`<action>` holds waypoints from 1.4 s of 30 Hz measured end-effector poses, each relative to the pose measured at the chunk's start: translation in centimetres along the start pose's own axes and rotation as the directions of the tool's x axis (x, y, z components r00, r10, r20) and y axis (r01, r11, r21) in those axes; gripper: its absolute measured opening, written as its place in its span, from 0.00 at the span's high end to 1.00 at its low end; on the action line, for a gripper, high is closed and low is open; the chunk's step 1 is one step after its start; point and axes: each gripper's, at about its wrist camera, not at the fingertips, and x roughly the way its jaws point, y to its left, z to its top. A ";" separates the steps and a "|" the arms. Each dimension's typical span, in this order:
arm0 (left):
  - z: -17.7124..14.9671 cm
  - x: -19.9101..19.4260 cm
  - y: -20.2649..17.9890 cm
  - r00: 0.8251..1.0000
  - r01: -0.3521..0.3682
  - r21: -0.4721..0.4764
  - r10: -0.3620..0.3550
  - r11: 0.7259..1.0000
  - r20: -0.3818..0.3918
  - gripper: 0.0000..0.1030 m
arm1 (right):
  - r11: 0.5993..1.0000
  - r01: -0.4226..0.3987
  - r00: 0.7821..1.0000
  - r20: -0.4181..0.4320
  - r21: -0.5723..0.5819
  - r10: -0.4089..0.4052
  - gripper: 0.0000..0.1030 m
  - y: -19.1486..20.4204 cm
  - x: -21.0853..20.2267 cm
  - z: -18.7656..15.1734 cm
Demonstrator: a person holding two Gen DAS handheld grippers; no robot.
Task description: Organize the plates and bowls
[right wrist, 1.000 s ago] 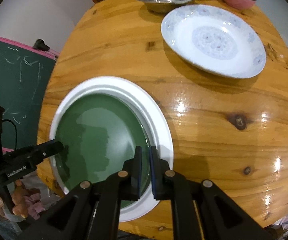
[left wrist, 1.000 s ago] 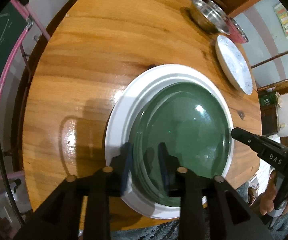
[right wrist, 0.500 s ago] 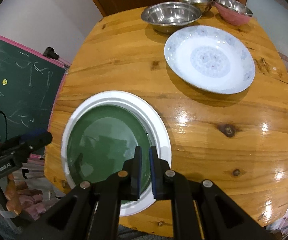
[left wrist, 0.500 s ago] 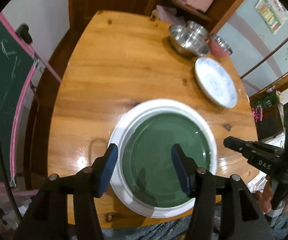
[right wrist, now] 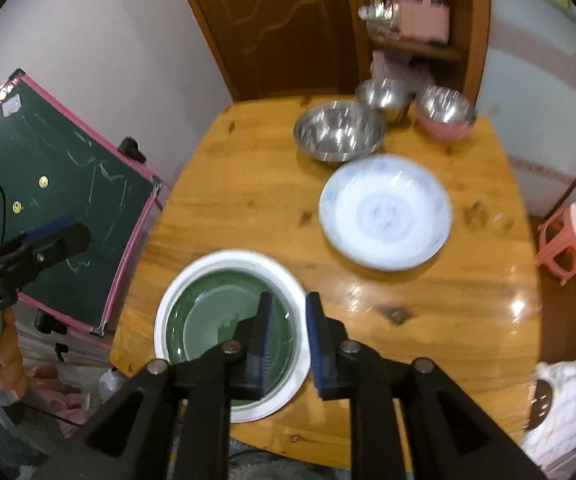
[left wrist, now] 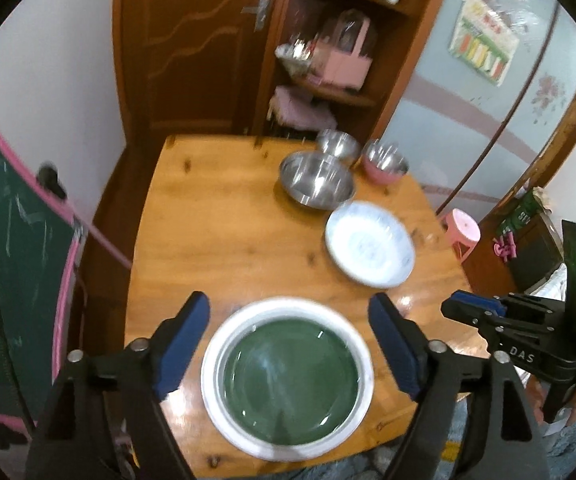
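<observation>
A green plate (left wrist: 290, 376) (right wrist: 223, 320) lies stacked inside a larger white plate (left wrist: 223, 344) (right wrist: 175, 292) at the near edge of the round wooden table (left wrist: 215, 224) (right wrist: 247, 200). High above it hangs my left gripper (left wrist: 288, 320), its jaws opening wide with nothing between them. My right gripper (right wrist: 288, 312) also hangs above the stack, jaws opening a little, empty. Farther back sit a white-and-blue patterned plate (left wrist: 370, 244) (right wrist: 384, 212), a large steel bowl (left wrist: 316, 184) (right wrist: 338, 130), a small steel bowl (left wrist: 338, 144) (right wrist: 384, 96) and a pink bowl (left wrist: 386, 164) (right wrist: 446, 114).
A green chalkboard with a pink frame (left wrist: 15, 248) (right wrist: 55, 184) leans left of the table. A wooden door and a shelf unit (left wrist: 328, 52) stand behind it. A pink stool (left wrist: 464, 236) (right wrist: 568, 240) is on the right floor. A hand (right wrist: 7, 344) holds the left gripper's handle.
Both grippers let go of the stacked plates and rose well above the table. The left jaws spread wide; the right jaws parted slightly. More of the table and room came into view.
</observation>
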 end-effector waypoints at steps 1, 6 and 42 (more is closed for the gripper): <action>0.6 -0.5 -0.6 1.000 0.001 0.016 -0.001 1.000 0.021 0.17 | 1.000 0.002 1.000 0.016 -0.001 -0.002 0.74 -0.2 -0.7 0.3; 3.6 -2.1 -3.6 0.996 0.016 0.067 -0.022 0.998 0.088 0.13 | 0.999 0.050 0.990 0.130 -0.007 -0.048 0.59 -1.6 -5.5 2.0; 6.9 29.9 -4.7 0.923 0.023 -0.031 -0.034 0.999 -0.384 0.13 | 0.959 0.107 0.976 -0.214 0.262 -0.050 0.58 -19.2 13.1 7.8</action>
